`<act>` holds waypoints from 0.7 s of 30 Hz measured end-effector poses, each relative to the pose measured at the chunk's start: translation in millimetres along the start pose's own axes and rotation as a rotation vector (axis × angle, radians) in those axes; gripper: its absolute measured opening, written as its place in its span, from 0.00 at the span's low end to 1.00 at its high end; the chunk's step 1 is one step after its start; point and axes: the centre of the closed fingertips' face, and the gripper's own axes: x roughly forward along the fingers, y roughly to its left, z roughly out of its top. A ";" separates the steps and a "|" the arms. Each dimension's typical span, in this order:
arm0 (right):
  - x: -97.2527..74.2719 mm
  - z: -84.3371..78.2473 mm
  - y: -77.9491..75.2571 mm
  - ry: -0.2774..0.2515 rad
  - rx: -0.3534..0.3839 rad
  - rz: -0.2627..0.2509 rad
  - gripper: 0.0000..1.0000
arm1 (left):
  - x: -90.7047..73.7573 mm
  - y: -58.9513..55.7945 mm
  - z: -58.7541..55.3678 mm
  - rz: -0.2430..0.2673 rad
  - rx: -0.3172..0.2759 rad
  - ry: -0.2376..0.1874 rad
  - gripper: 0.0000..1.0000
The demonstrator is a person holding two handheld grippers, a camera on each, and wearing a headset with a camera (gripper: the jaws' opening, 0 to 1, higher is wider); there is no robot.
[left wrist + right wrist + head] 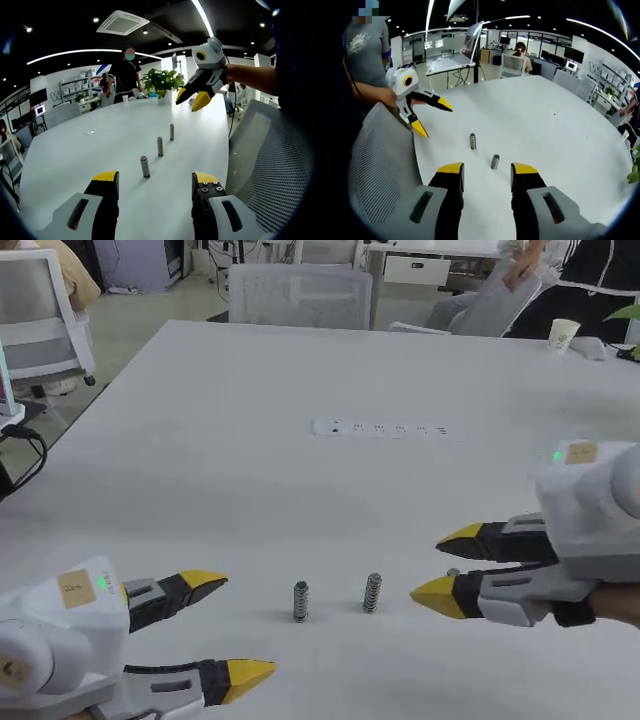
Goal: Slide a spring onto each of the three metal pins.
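Note:
Three short coiled springs stand upright on pins in a row on the white table (250,460). In the left gripper view they are the near spring (145,166), the middle spring (160,146) and the far spring (171,132). The head view shows two of them (300,601) (372,592), and a small grey tip (453,573) between the right gripper's jaws. My left gripper (240,628) is open and empty, left of the row. My right gripper (440,565) is open and empty at the row's right end. From the right gripper (487,172), two springs (495,161) (473,141) lie ahead.
A white power strip (385,429) lies flat mid-table. A paper cup (563,334) stands at the far right corner. Mesh chairs (300,295) line the far edge. A potted plant (162,82) and a standing person (125,75) are past the table's end.

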 end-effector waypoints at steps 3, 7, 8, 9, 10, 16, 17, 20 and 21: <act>-10.9 -10.5 -9.2 -0.029 0.048 -0.023 0.38 | -1.6 -1.0 -0.4 0.005 -0.005 0.001 0.55; -20.1 -26.5 -16.8 -0.050 0.072 -0.046 0.44 | -3.2 -2.4 -0.2 0.009 -0.010 0.002 0.55; -21.9 -30.2 -17.6 -0.059 0.079 -0.049 0.47 | -3.4 -2.4 -0.2 0.010 -0.011 0.002 0.56; -23.0 -31.3 -17.3 -0.073 0.080 -0.049 0.48 | -3.7 -2.4 -0.1 0.012 -0.013 0.003 0.56; -24.0 -32.9 -17.2 -0.082 0.084 -0.049 0.49 | -3.8 -2.4 0.1 0.014 -0.014 0.002 0.56; -24.2 -40.4 -12.5 -0.148 0.085 -0.048 0.57 | -4.9 -3.2 -0.2 0.020 -0.030 -0.001 0.58; -24.0 -41.1 -11.9 -0.155 0.084 -0.049 0.59 | -5.0 -3.5 -0.8 0.021 -0.036 -0.001 0.59; -23.7 -42.9 -12.1 -0.192 0.083 -0.063 0.68 | -5.3 -5.7 -3.2 0.019 -0.054 -0.003 0.61; -23.3 -44.8 -12.6 -0.199 0.088 -0.067 0.70 | -5.3 -6.1 -3.7 0.018 -0.057 -0.002 0.62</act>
